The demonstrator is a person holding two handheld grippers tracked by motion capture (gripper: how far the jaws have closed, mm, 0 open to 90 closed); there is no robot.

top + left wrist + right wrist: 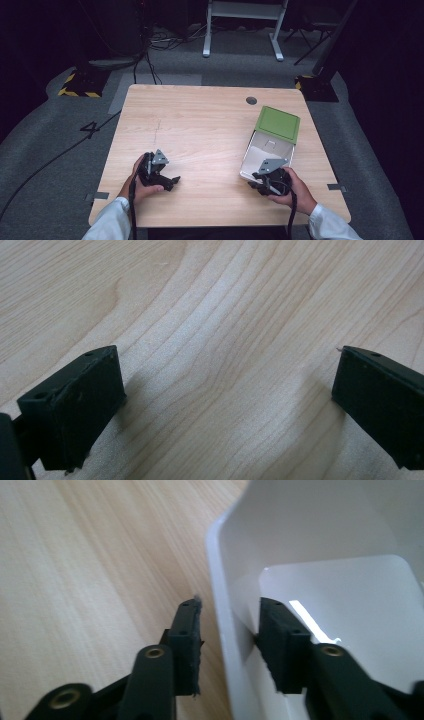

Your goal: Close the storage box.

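Observation:
A shallow white box (261, 149) lies at the table's right side, its green lid (278, 123) hinged back at the far end. My right gripper (256, 178) is at the box's near left corner. In the right gripper view the right gripper (230, 612) straddles the box's white side wall (220, 565): one jaw is outside over the wood, the other inside over the box floor. A thin strip of wood shows between the outer pad (187, 635) and the wall. My left gripper (170, 182) rests near the table's front left, and the left gripper (227, 385) is open over bare wood.
The wooden table (200, 125) has a round cable hole (251, 100) at the back right. Grey carpet, cables and a white desk frame (240, 20) lie beyond the far edge. The person's white sleeves (107, 225) come in at the bottom.

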